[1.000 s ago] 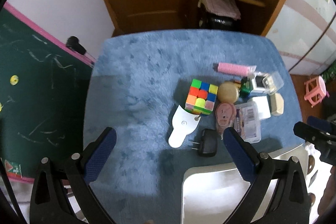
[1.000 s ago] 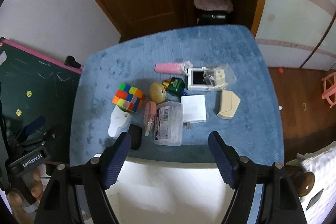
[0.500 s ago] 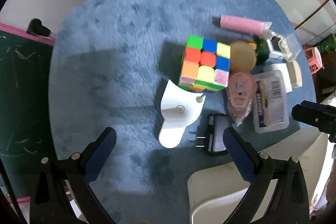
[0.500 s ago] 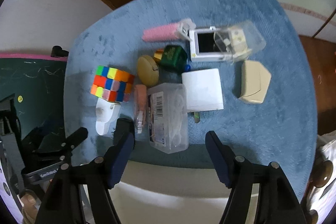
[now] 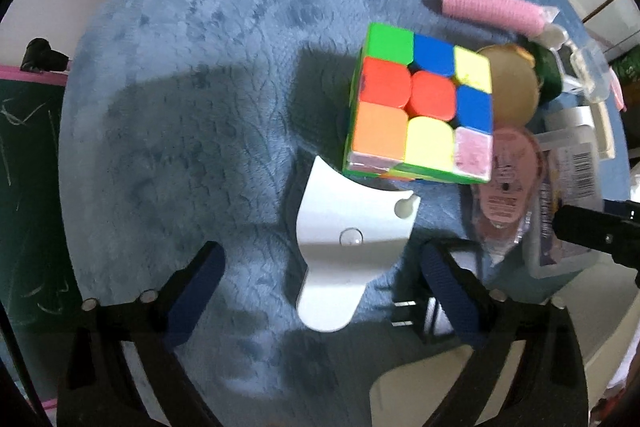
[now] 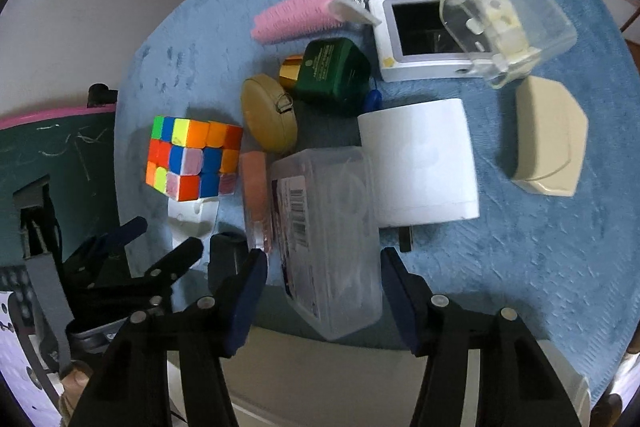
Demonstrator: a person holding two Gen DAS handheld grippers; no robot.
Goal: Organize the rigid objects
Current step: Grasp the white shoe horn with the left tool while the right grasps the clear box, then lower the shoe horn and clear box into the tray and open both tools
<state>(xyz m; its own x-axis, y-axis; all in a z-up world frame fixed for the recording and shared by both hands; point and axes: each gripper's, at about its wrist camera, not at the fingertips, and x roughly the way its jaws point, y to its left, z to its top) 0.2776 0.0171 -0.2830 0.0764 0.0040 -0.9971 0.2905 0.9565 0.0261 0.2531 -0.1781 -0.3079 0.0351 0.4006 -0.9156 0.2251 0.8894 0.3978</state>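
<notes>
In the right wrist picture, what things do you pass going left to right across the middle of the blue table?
Rubik's cube → pink correction tape → clear plastic box → white square block → beige case.

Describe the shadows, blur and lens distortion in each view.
Left wrist view: a broad dark shadow crosses the blue mat left of the cube; items at the right edge are motion-smeared; fisheye bends the mat's edge. Right wrist view: sharper overall, soft glare on the clear case, dark vignette corners.
</notes>
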